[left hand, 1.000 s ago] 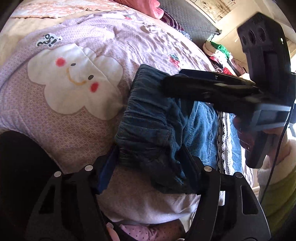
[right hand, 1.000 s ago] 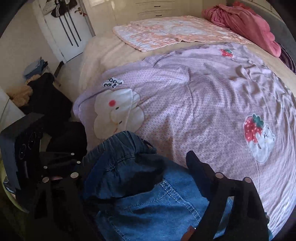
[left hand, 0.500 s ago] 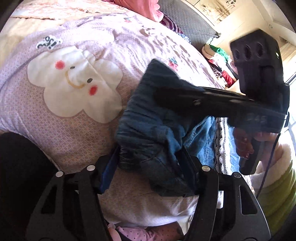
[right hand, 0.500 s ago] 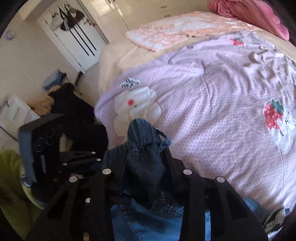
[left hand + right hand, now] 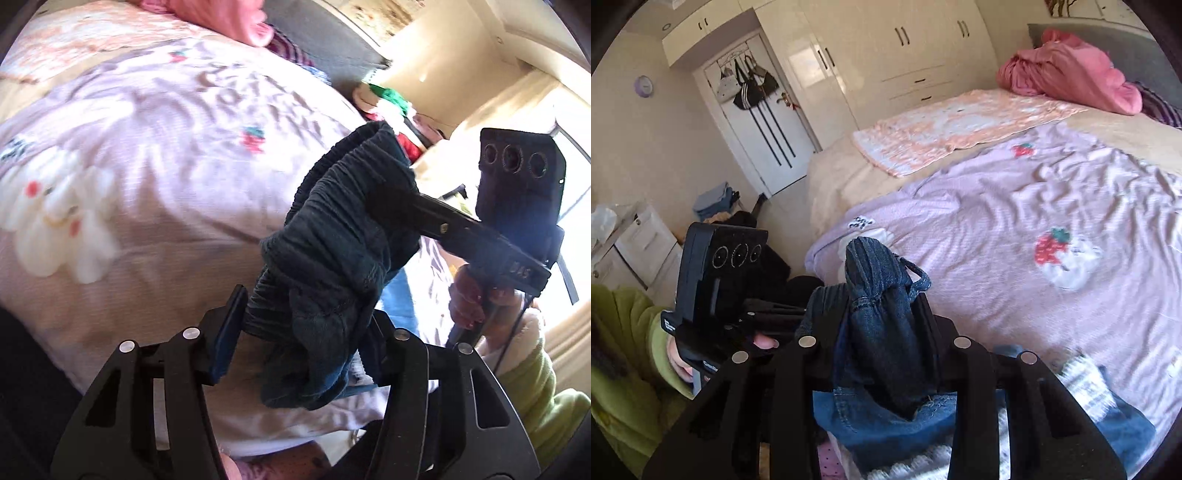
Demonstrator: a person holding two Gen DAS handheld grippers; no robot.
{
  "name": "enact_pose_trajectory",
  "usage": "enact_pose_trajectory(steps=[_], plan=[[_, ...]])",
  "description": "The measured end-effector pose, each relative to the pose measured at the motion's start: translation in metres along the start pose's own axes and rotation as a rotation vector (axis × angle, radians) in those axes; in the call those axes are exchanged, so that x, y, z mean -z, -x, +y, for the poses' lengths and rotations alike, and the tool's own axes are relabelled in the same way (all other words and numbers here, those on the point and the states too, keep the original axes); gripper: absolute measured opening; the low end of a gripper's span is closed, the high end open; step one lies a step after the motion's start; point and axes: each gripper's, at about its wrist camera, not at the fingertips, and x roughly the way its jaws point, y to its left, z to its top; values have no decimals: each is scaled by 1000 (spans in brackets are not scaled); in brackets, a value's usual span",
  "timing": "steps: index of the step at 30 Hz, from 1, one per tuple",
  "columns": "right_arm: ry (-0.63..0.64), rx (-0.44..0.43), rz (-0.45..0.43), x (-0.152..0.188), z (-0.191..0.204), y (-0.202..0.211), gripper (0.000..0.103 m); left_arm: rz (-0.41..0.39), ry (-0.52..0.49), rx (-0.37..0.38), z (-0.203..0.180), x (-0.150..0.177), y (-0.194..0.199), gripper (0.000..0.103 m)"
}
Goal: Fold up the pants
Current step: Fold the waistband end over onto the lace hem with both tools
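Pants point(image 5: 332, 236) hang bunched above the bed point(image 5: 155, 177); left gripper point(image 5: 303, 332) fingers are closing on the waistband, right gripper point(image 5: 882, 317) fingers clamp its other end.

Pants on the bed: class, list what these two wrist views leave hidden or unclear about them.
- Pants legs: left wrist view, hidden behind the bunched waistband and the left gripper.
- Hem ends: right wrist view, cut off by the bottom edge and the right gripper.
- Quilt print: left wrist view, motion-blurred.
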Motion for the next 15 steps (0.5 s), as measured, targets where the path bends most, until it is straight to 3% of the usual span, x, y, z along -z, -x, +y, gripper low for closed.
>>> enact_pose_trajectory(steps=[10, 15], plan=[[-80, 56, -74, 41, -39, 60, 32, 52, -106, -16, -69, 0, -48, 46], [-140, 72, -72, 64, -56, 69, 34, 94, -111, -29, -81, 5, -74, 46]])
